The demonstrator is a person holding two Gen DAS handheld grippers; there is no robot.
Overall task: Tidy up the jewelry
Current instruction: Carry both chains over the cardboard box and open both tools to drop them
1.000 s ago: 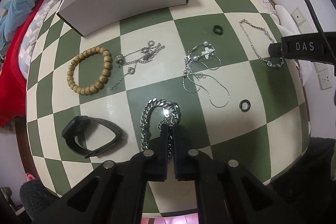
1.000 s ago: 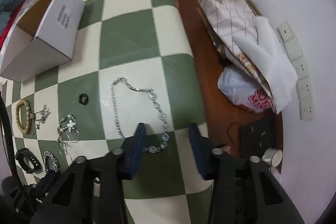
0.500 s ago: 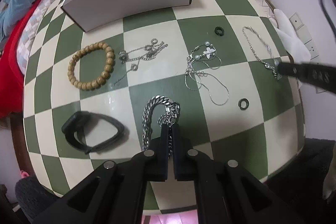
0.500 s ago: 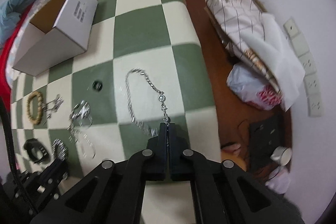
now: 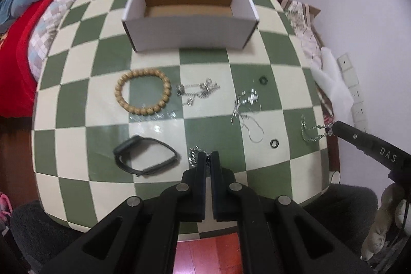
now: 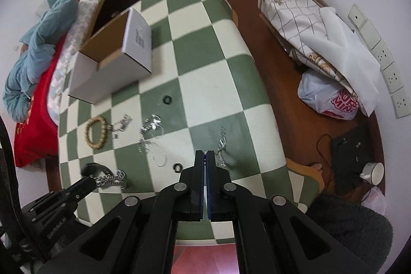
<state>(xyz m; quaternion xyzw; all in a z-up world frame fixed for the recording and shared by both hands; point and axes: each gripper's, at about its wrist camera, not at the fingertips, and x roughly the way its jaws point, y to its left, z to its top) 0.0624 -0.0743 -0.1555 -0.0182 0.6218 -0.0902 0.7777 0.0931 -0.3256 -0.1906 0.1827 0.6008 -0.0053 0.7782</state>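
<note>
We had a piece pinched in each hand and judged this the lifting step, with nothing yet in the white box [image 5: 190,30]; the left gripper [image 5: 208,154] was clamped on the heavy curb chain [image 6: 111,179], which hung from its tips just above the checked tablecloth [image 5: 77,104] beside the black band [image 5: 143,158]; the right gripper [image 6: 204,154] was closed tight on the fine silver bracelet [image 5: 312,131], which dangled near the table's right edge; the bead bracelet [image 5: 142,91], a tangled thin necklace [image 5: 248,109], a small chain cluster [image 5: 197,91] and two dark rings [image 5: 274,143] lay loose between us and the box; next, we judged, both chains needed carrying over the box's near wall, high enough that no trailing links snagged, then releasing inside.
</note>
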